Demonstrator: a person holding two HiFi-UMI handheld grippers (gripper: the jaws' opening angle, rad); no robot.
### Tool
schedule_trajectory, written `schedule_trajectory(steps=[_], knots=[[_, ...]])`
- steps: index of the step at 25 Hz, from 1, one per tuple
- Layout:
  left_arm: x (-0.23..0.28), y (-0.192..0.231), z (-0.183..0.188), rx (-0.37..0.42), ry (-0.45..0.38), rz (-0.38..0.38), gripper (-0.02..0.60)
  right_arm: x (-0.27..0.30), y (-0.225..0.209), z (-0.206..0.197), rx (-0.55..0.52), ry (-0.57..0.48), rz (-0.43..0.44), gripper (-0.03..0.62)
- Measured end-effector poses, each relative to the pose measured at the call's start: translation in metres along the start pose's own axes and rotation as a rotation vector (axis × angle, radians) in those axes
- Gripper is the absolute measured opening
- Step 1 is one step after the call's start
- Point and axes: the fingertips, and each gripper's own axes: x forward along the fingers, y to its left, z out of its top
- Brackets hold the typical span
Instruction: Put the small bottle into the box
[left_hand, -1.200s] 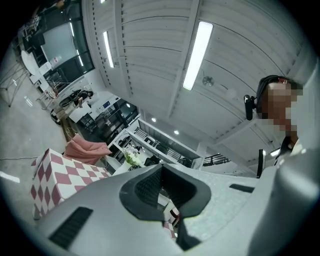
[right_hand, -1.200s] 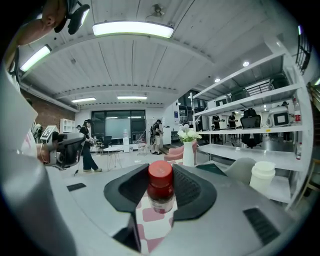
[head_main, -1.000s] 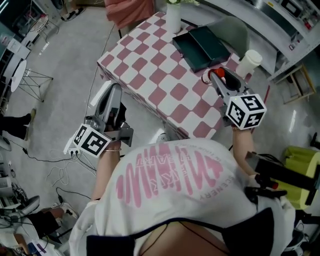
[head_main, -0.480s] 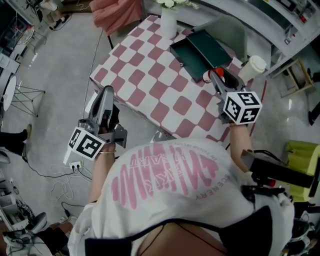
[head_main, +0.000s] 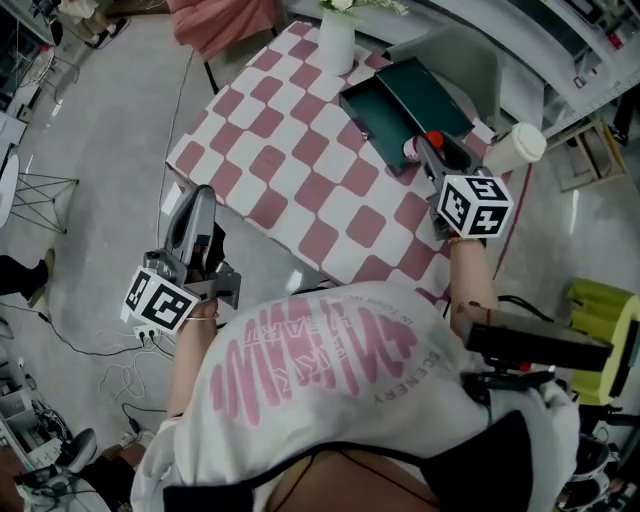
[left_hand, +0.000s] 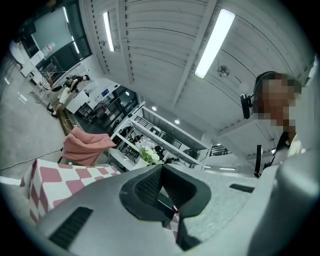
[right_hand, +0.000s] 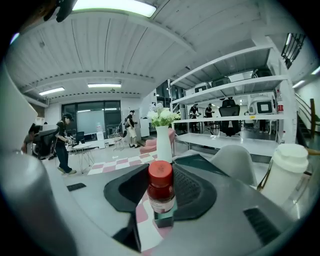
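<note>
Well, at the lower left of the head view your left gripper (head_main: 202, 196) hangs off the table, its jaws shut on nothing. Right of it spreads the soft pink-and-white checked tablecloth (head_main: 290, 150), then the stiff-walled dark green open box (head_main: 415, 100). At the box's near edge your right gripper (head_main: 421, 148) clamps the small brown bottle with a red cap (right_hand: 161, 192), upright. It is probably light, rigid and smooth, so hold it mid-body, below the cap.
</note>
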Motion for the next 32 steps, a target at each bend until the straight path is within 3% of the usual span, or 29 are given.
schedule_trajectory(steps=[15, 32], knots=[[0.020, 0.055, -0.003, -0.001, 0.027, 0.097, 0.008, 0.067, -0.027, -0.031, 0.006, 0.097, -0.040, 0.147], [0.023, 0.071, -0.026, -0.024, 0.089, 0.107, 0.008, 0.097, -0.030, -0.067, -0.007, 0.205, -0.048, 0.147]])
